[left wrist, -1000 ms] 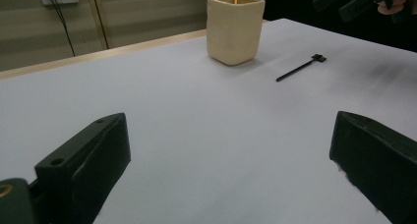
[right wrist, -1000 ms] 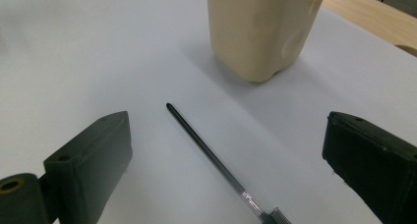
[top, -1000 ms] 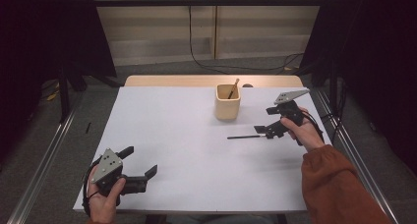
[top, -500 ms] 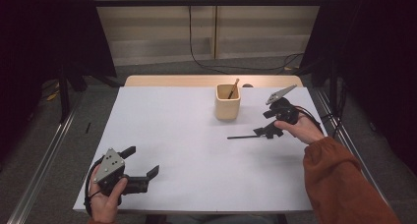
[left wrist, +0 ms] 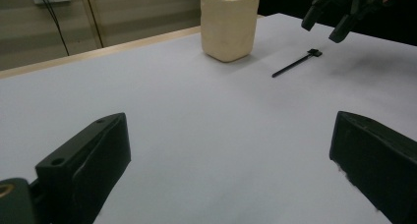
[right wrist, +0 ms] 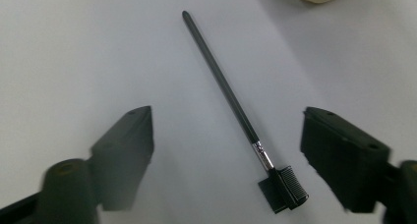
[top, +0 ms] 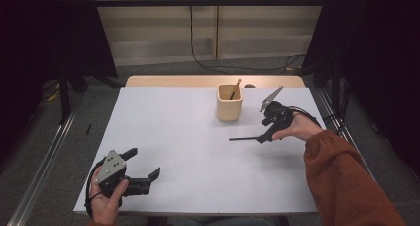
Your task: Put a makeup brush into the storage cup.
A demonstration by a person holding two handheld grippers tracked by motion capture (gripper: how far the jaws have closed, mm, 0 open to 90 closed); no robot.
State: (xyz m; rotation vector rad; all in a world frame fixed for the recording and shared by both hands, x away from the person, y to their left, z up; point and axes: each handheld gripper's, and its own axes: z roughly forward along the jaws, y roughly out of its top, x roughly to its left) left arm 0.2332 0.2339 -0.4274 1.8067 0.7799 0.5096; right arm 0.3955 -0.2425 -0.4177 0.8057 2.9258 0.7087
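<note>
A thin black comb-tipped wand (top: 243, 138) lies flat on the white table (top: 188, 127), right of centre. My right gripper (top: 263, 133) hangs just over its comb end, pointing down. In the right gripper view the wand (right wrist: 231, 94) lies between the two jaws, with its toothed head (right wrist: 285, 189) nearer the right one. The right gripper (right wrist: 228, 123) is open; its jaws have just been closing and neither pad touches the wand. My left gripper (top: 143, 161) rests open and empty at the front left corner, and its own view also has it (left wrist: 231, 130) open.
A beige square cup (top: 229, 103) stands behind the wand, holding a wooden-handled stick (top: 236, 88). The left gripper view shows the cup (left wrist: 229, 25), the wand (left wrist: 295, 64) and the right gripper (left wrist: 328, 25) far off. Dark floor and rails flank the table.
My right gripper has moved left and slightly down over the wand's comb end, and its jaws have narrowed. The left gripper has stayed put.
</note>
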